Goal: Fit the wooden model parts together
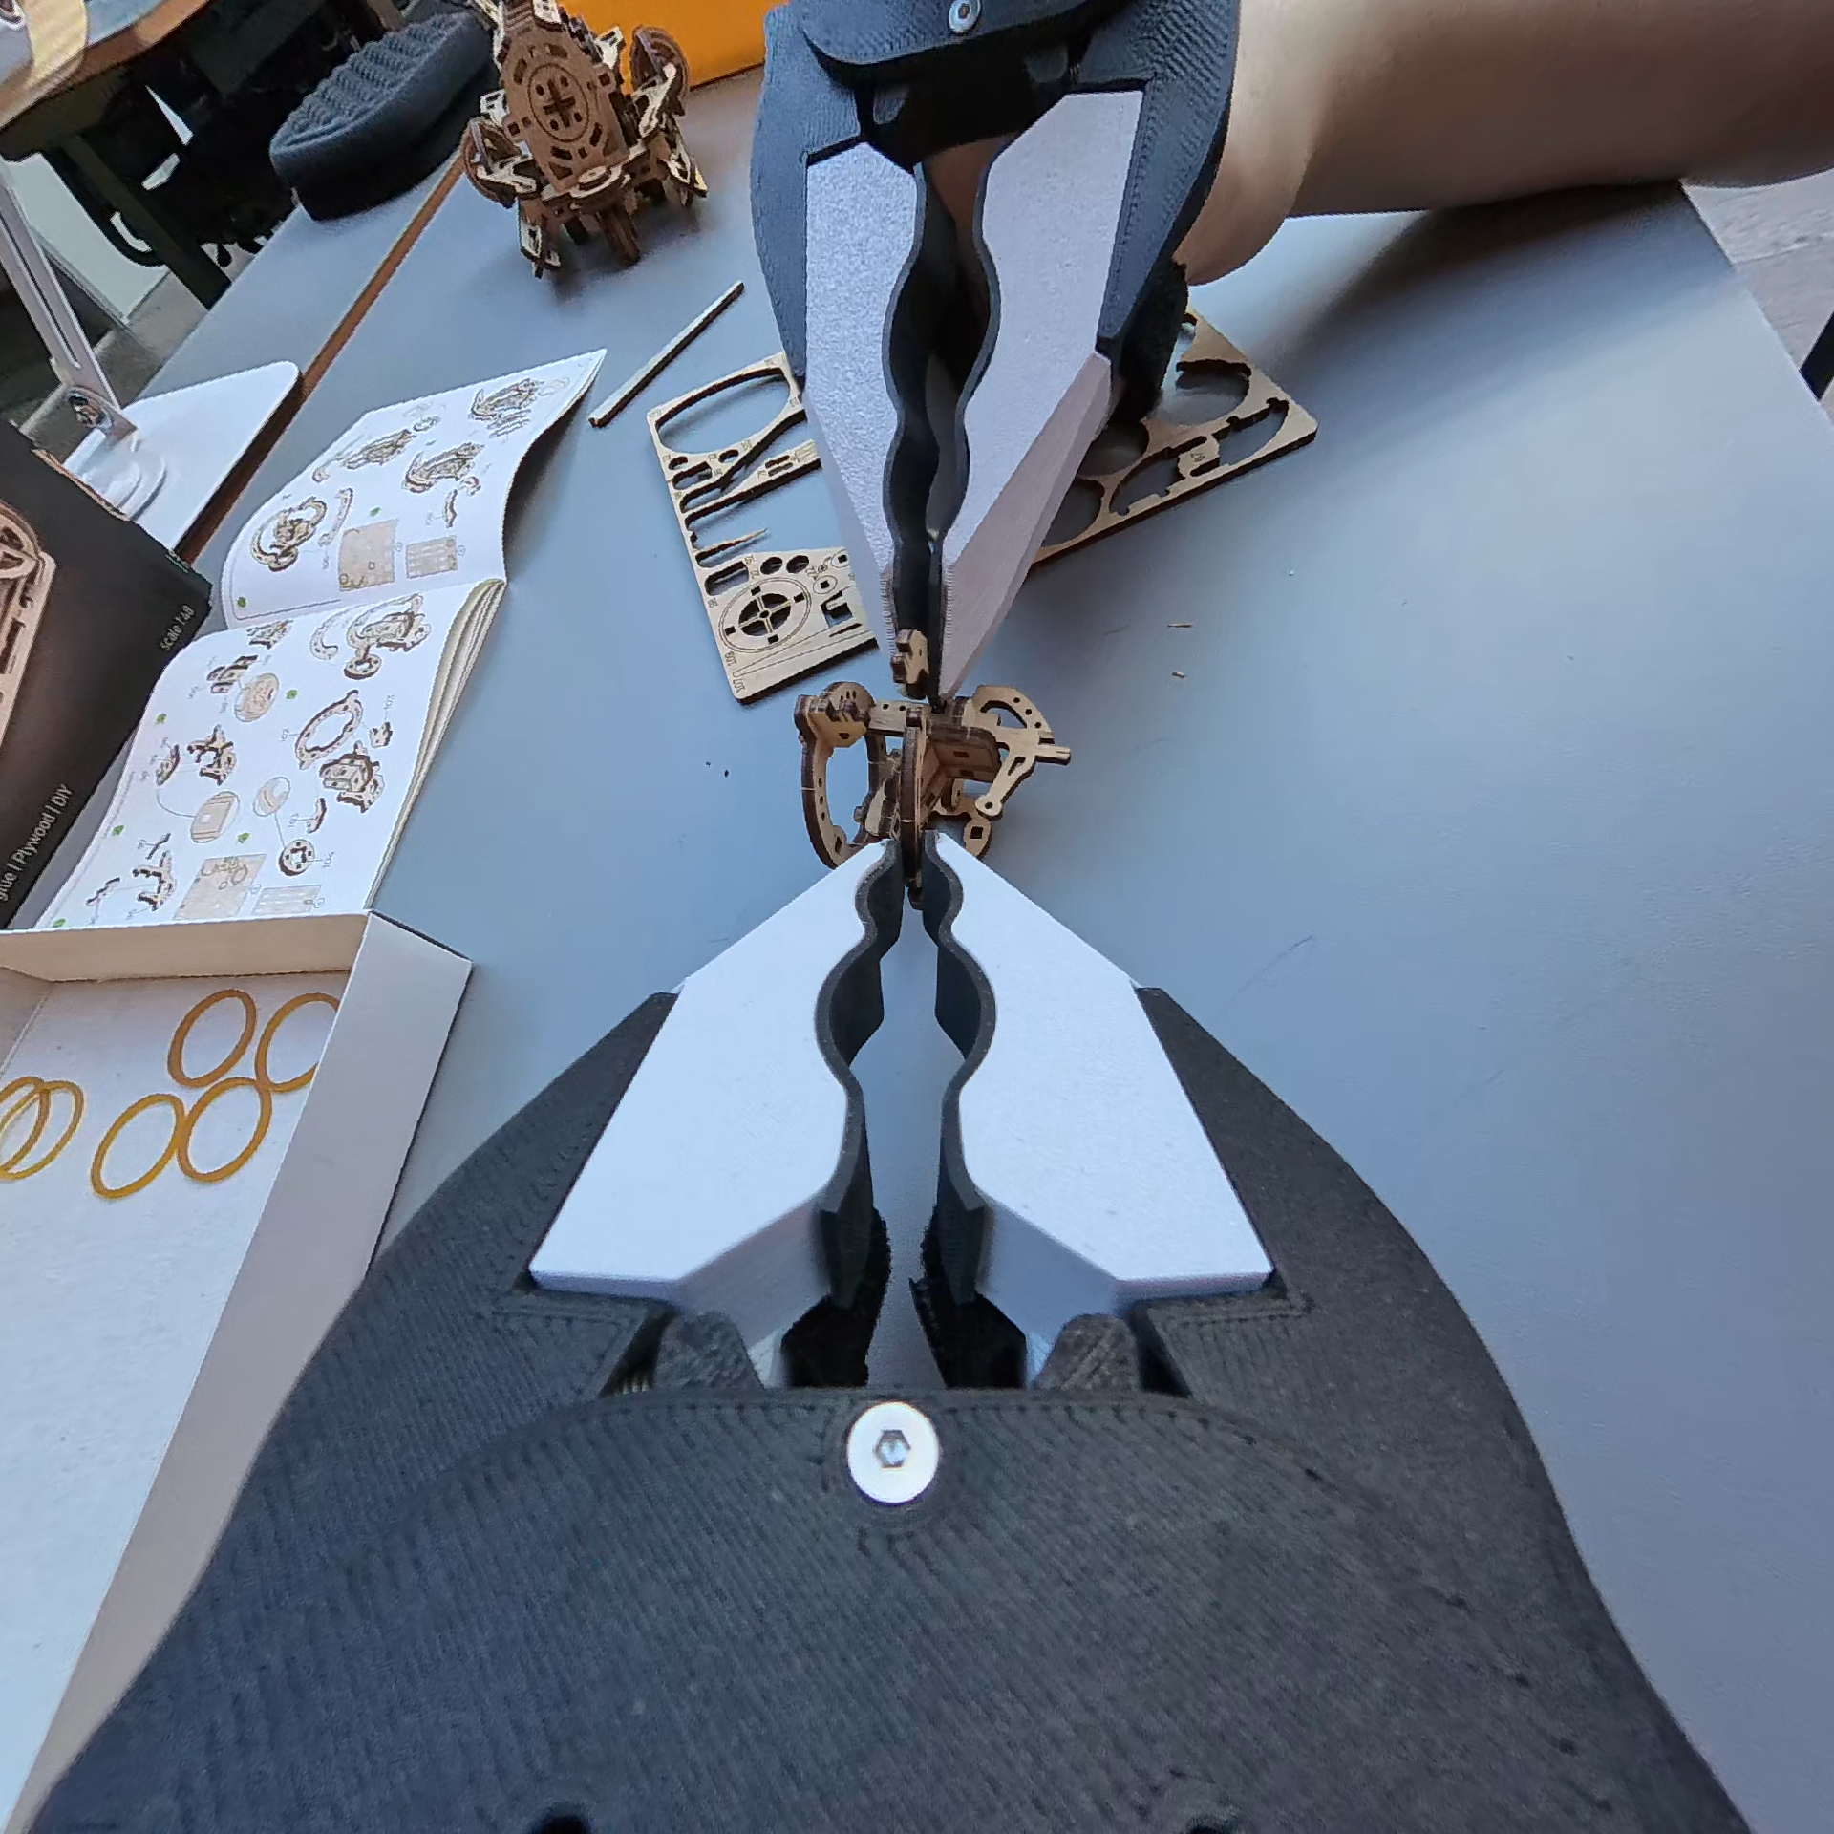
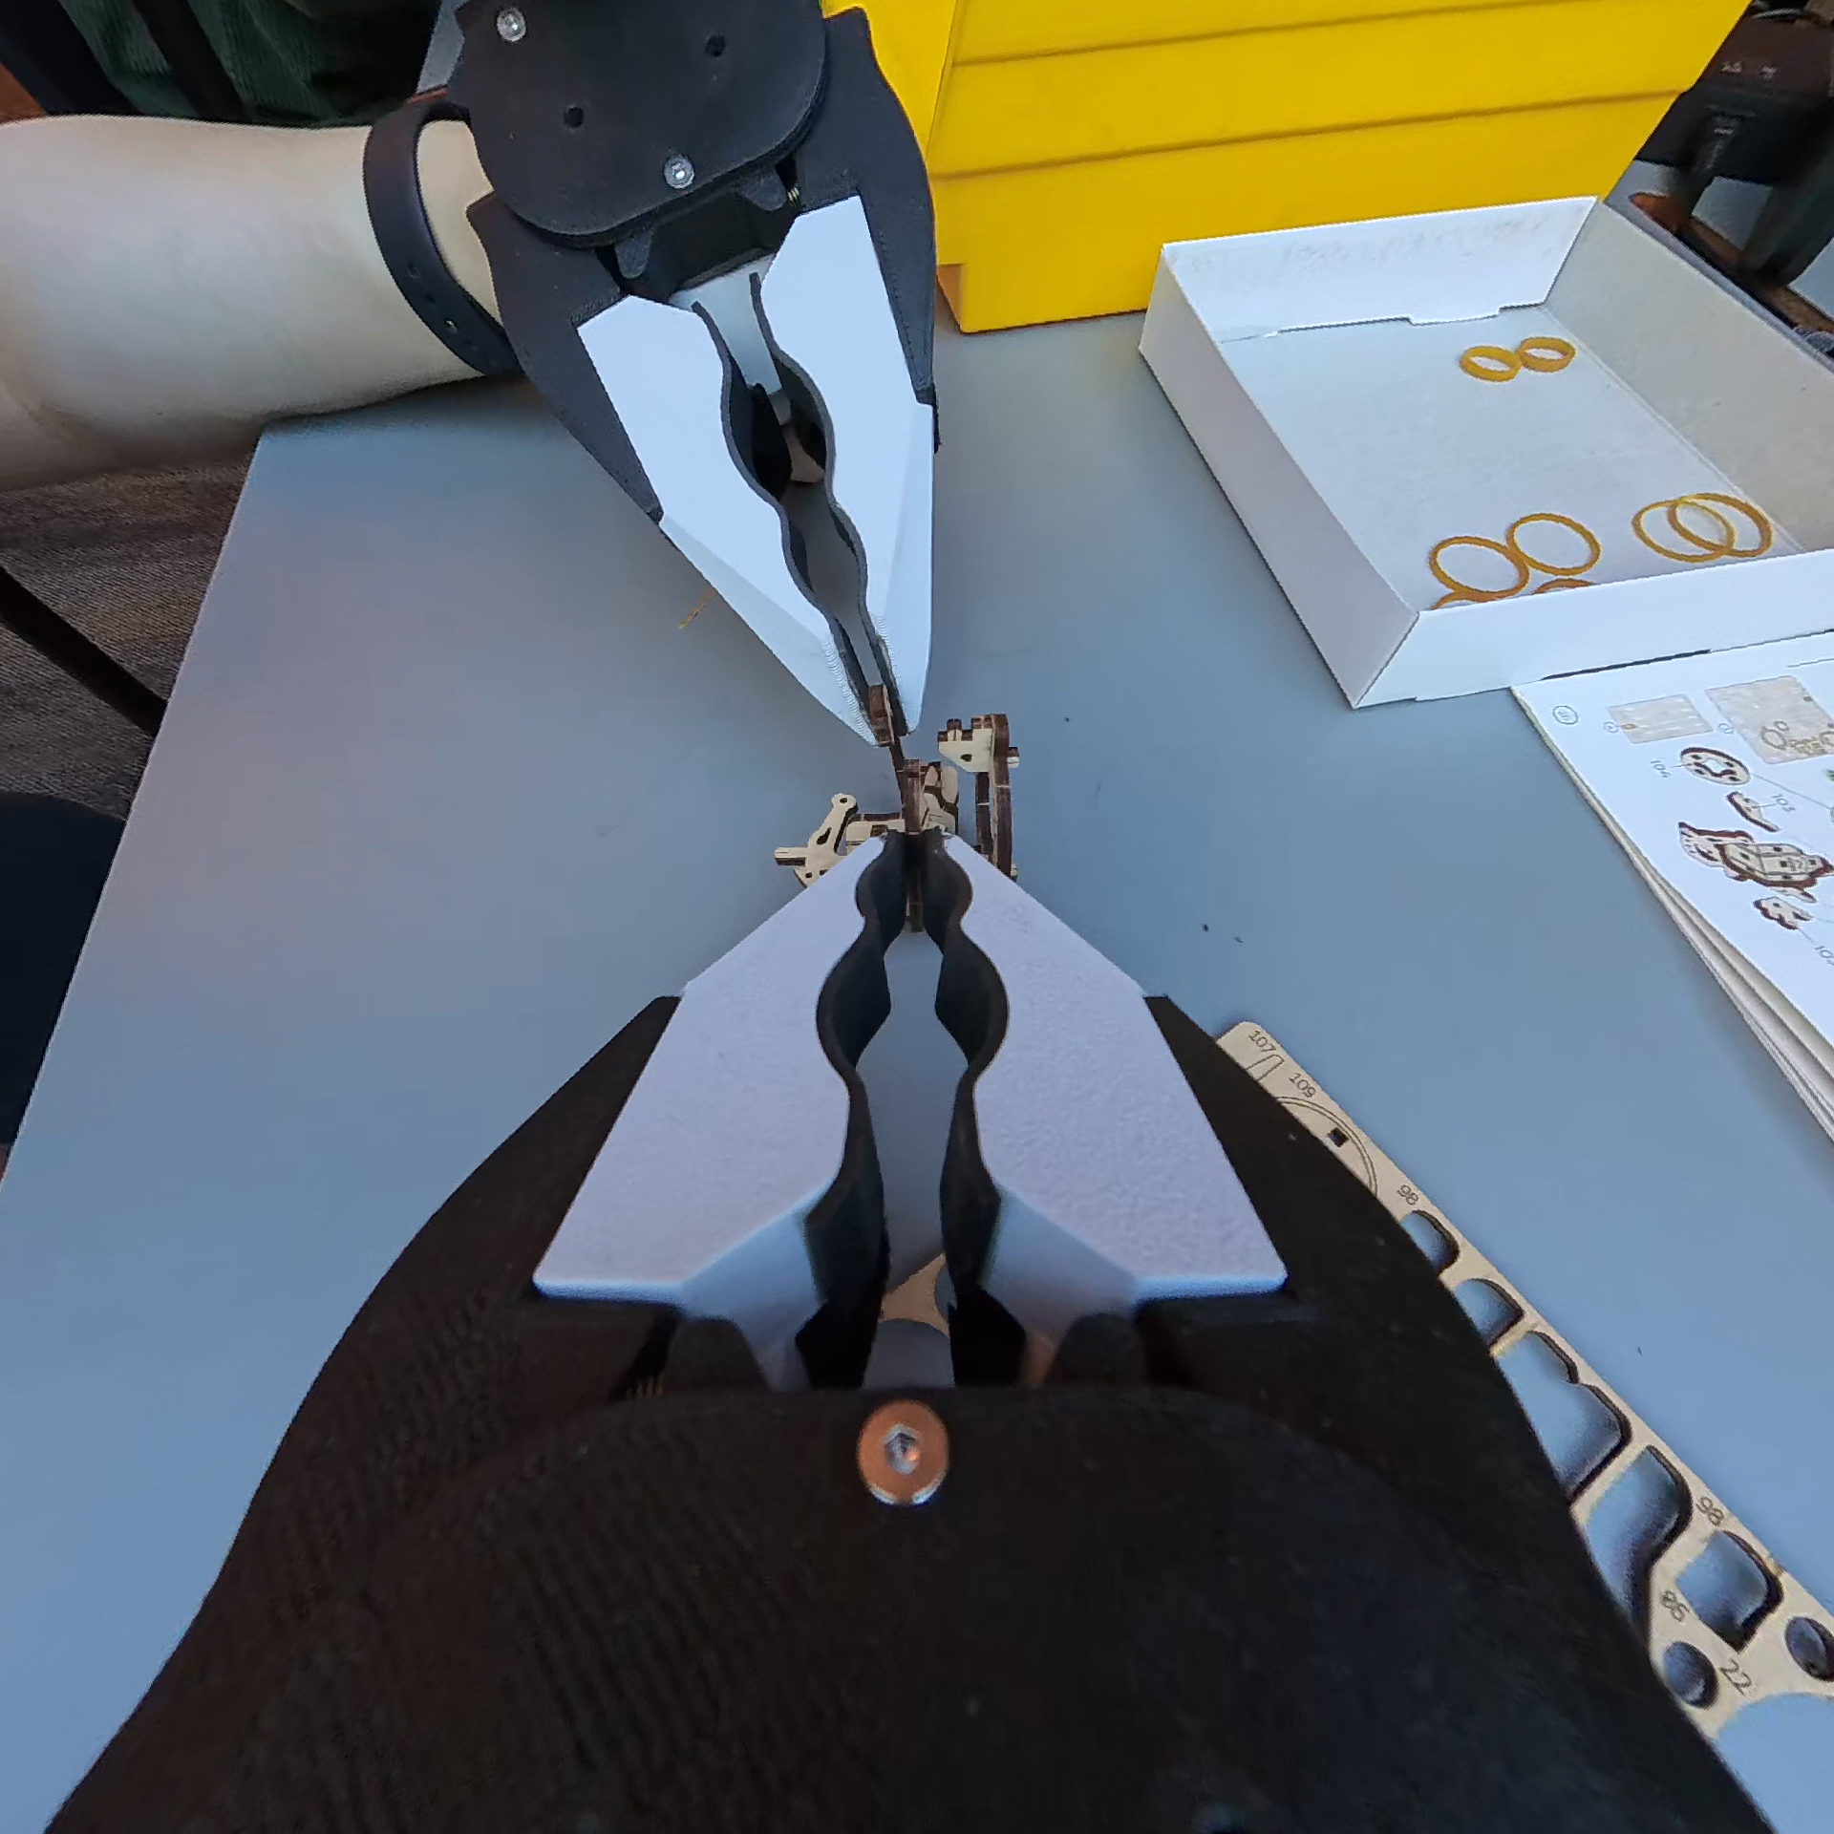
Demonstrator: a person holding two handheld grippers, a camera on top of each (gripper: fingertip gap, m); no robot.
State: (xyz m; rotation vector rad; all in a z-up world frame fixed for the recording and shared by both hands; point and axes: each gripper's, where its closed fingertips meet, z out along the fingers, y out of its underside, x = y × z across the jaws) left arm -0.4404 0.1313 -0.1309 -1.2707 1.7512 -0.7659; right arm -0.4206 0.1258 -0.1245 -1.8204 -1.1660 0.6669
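A small, partly built wooden model (image 1: 928,769) stands on the grey table (image 1: 1389,893). My left gripper (image 1: 908,865) is shut on a thin disc edge at the model's near side. My right gripper (image 1: 919,673) comes in from the far side, shut on a small wooden piece (image 1: 910,659) that it holds just above the model's top. In the right wrist view the right gripper (image 2: 913,871) pinches that thin piece (image 2: 913,898) right against the model (image 2: 953,794), and the left gripper (image 2: 886,729) grips the model from the opposite side.
An open instruction booklet (image 1: 298,675) and a white box tray (image 1: 327,1141) with yellow rubber bands lie to the left. A punched-out plywood sheet (image 1: 754,556), a thin wooden stick (image 1: 665,352) and a finished wooden model (image 1: 576,139) lie beyond. A yellow box (image 2: 1290,149) stands at the table's edge. The tips of both grippers are at nearly the same place.
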